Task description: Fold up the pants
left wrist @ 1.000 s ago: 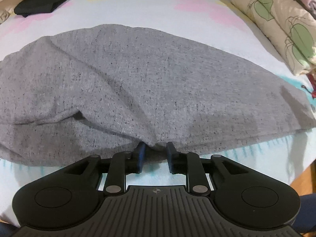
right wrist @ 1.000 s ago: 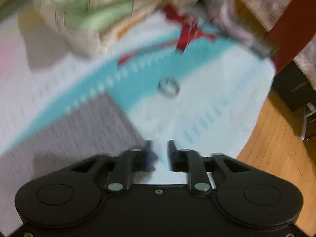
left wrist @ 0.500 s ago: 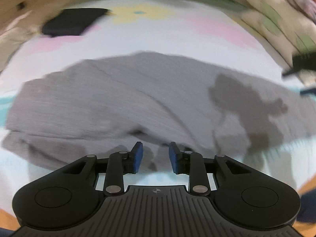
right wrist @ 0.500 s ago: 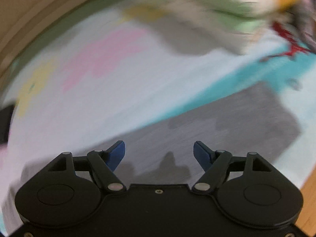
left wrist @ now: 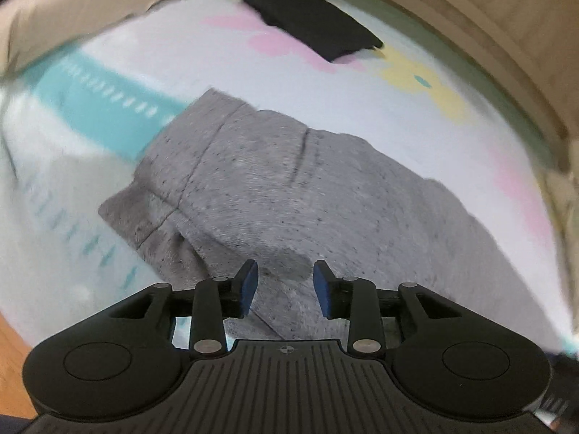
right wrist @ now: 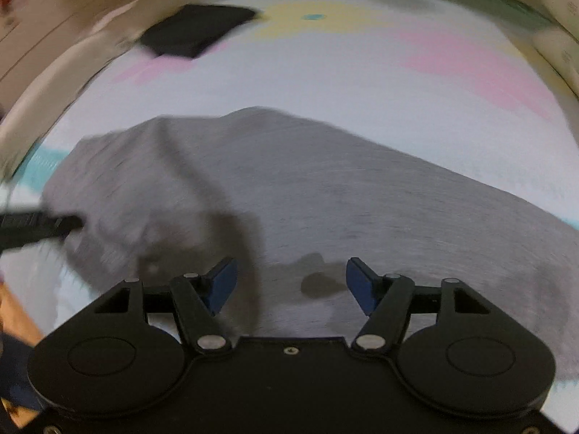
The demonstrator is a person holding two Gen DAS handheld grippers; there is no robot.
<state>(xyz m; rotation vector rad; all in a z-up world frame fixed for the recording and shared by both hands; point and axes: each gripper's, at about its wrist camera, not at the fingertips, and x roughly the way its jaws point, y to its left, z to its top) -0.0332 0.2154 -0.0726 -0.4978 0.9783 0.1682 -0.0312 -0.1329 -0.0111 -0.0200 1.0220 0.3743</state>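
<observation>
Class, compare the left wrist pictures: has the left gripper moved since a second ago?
Yes. The left gripper has swung toward the grey pants' seamed end; the black folded cloth shifted from upper left to top centre.

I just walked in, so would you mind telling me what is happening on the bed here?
A person with a handheld gripper in each hand is folding grey pants spread on a pastel bedsheet. Neither gripper holds the fabric now. The left gripper hangs over the end with the stitched band, its jaws opening with nothing between them. The right gripper hangs over the middle of the pants, its jaws closing but still wide and empty. A folded black garment lies farther back.
</observation>
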